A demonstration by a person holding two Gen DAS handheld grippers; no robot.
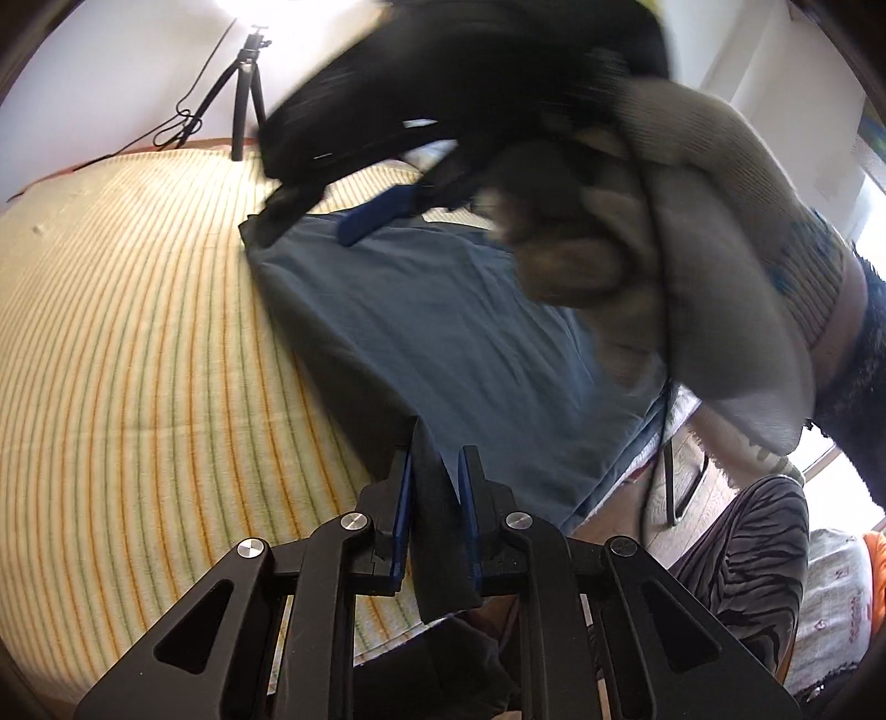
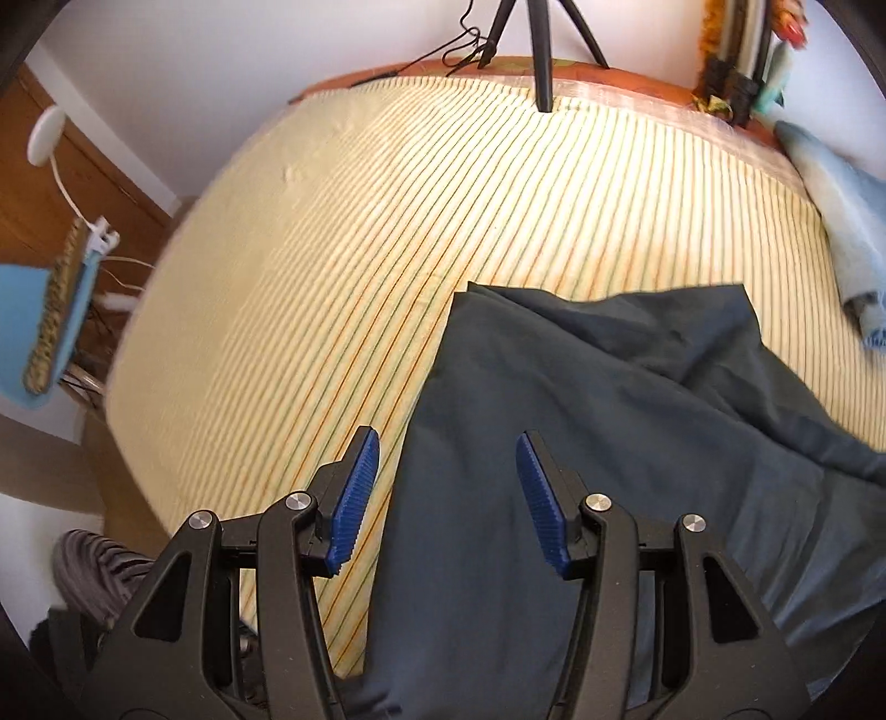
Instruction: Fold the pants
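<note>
Dark blue-grey pants (image 1: 443, 343) lie spread on a yellow striped bedspread (image 1: 138, 343). My left gripper (image 1: 434, 471) is shut on a fold of the pants' near edge, with cloth pinched between its blue pads. In the left wrist view the right gripper (image 1: 382, 213) is blurred above the far part of the pants, held by a gloved hand (image 1: 692, 232). In the right wrist view my right gripper (image 2: 447, 448) is open and empty, just above the pants (image 2: 609, 443) near their left edge. The pants are rumpled toward the right.
A black tripod (image 2: 540, 50) stands at the far edge of the bed (image 2: 360, 249), with a cable beside it. A light blue cloth (image 2: 841, 221) lies at the bed's right side. A blue chair (image 2: 39, 332) and wooden cabinet stand left of the bed.
</note>
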